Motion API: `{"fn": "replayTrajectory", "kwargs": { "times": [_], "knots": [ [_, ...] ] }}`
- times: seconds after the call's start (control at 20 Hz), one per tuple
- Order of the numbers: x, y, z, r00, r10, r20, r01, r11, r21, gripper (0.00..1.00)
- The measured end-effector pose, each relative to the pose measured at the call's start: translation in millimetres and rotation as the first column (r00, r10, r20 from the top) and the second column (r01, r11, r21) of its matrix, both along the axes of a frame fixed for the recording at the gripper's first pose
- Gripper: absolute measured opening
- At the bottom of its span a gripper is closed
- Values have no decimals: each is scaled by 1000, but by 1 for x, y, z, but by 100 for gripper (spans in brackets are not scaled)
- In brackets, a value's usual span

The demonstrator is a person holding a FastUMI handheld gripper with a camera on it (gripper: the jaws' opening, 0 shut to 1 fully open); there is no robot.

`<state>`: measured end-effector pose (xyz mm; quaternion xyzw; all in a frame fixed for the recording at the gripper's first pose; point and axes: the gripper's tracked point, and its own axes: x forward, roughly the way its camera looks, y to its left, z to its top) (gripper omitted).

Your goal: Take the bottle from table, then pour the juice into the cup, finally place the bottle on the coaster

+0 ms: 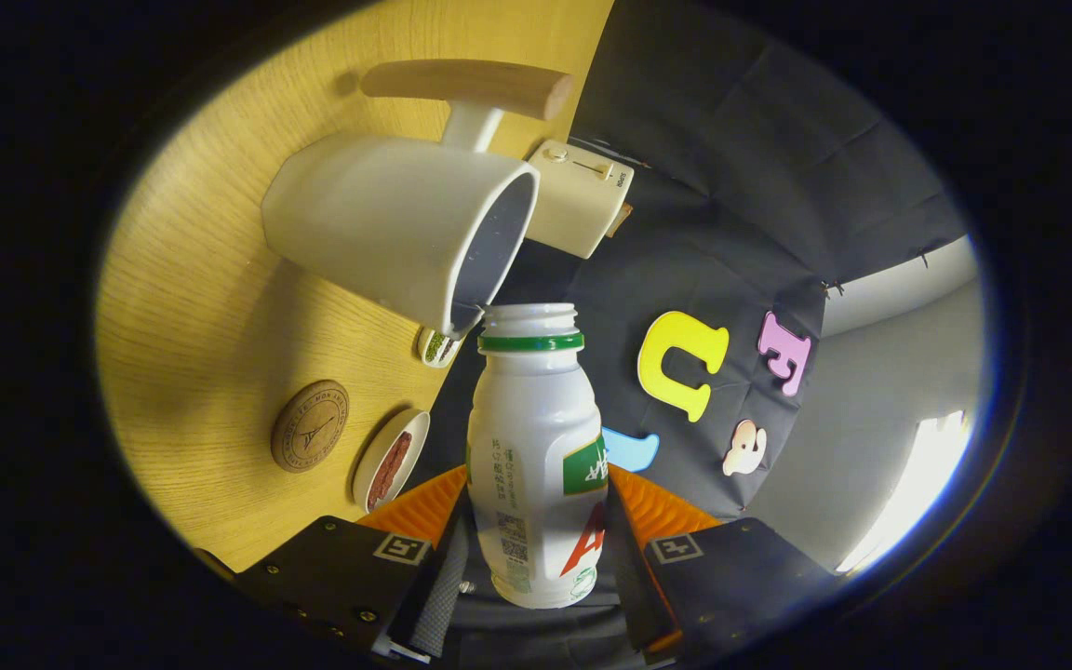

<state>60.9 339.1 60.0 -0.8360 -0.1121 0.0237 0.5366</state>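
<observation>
Gripper view: bottle tipped at cup rim

Hand-held gripper (536, 549) pinches the bottle (536, 456), one finger pressed on each side of its body. Bottle is uncapped, a green ring below the open mouth, which sits right at the rim of the cup (396, 228). Cup is white with a wooden handle and stands on the counter (210, 307). Round cork coaster (310, 425) lies nearer the fingers, apart from the cup. Small dish (390, 458) sits just beside the coaster. Cream toaster (578, 195) stands beyond the cup near the counter's edge.
</observation>
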Motion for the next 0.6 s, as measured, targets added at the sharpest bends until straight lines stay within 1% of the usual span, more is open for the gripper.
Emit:
{"fn": "replayTrajectory", "kwargs": {
  "times": [0.6],
  "knots": [
    [-2,2,-2,1000,6,-7,-7,1000,-9,71]
  ]
}}
